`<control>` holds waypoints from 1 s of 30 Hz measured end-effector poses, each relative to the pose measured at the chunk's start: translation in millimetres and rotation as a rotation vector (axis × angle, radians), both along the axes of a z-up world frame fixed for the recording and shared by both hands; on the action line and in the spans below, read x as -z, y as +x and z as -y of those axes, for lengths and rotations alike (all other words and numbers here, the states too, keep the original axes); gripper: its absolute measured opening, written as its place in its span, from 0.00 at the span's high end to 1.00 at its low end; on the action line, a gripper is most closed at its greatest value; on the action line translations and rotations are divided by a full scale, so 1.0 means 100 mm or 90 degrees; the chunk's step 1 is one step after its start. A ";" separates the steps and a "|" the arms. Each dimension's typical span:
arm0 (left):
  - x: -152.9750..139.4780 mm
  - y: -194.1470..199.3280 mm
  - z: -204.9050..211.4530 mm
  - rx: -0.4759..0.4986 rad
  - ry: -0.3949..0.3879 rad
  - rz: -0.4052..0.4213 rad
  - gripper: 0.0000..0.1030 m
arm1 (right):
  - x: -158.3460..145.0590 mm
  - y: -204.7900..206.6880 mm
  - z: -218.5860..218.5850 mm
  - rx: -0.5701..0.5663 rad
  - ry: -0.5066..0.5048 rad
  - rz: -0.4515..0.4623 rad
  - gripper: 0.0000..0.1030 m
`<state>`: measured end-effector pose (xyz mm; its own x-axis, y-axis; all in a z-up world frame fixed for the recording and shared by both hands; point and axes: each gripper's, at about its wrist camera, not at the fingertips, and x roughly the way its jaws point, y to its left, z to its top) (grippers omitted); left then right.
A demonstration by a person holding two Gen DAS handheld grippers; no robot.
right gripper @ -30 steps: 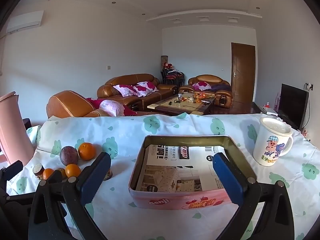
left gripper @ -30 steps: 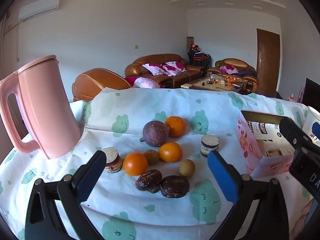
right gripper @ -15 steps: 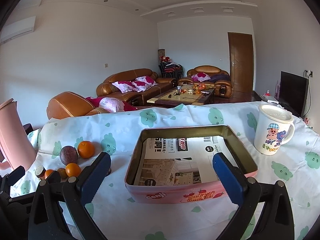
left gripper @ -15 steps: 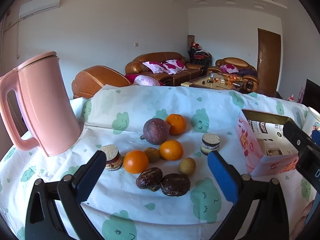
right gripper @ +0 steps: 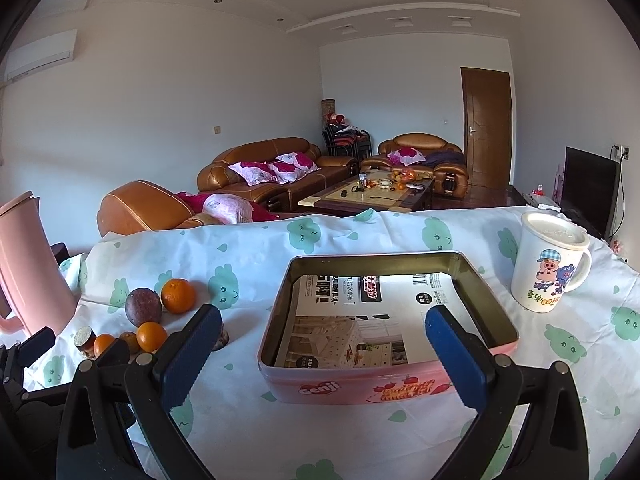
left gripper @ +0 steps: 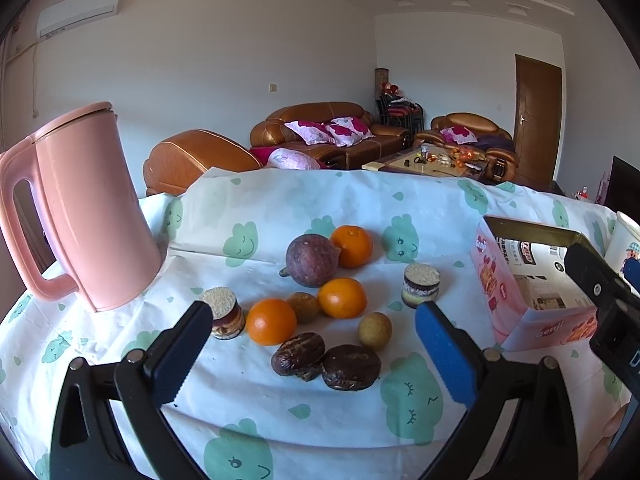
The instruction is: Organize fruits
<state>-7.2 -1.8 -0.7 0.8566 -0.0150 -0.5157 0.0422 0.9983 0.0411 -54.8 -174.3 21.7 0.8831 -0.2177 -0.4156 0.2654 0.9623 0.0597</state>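
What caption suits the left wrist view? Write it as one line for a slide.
Open left tongs hover before oranges, a purple fruit and small cakes, pink tin at right.

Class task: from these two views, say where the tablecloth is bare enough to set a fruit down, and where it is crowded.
Bare cloth lies between the pink kettle and the fruit cluster, and between the layered cake and the pink tin. The tin holds only paper. It is crowded around the purple fruit and oranges.
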 end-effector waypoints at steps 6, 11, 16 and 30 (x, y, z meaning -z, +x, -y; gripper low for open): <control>0.02 -0.01 0.02 0.003 0.004 -0.003 0.00 | 0.00 0.00 0.00 -0.001 0.002 0.000 0.01; 0.02 -0.01 0.02 0.001 0.001 -0.007 0.00 | 0.00 0.00 0.00 -0.001 0.002 0.000 0.01; 0.02 -0.01 0.02 0.001 0.001 -0.008 0.00 | 0.00 -0.01 0.00 -0.001 0.002 -0.001 0.01; 0.02 0.00 0.02 0.001 0.001 -0.009 0.00 | 0.00 -0.01 0.00 -0.003 0.001 -0.002 0.01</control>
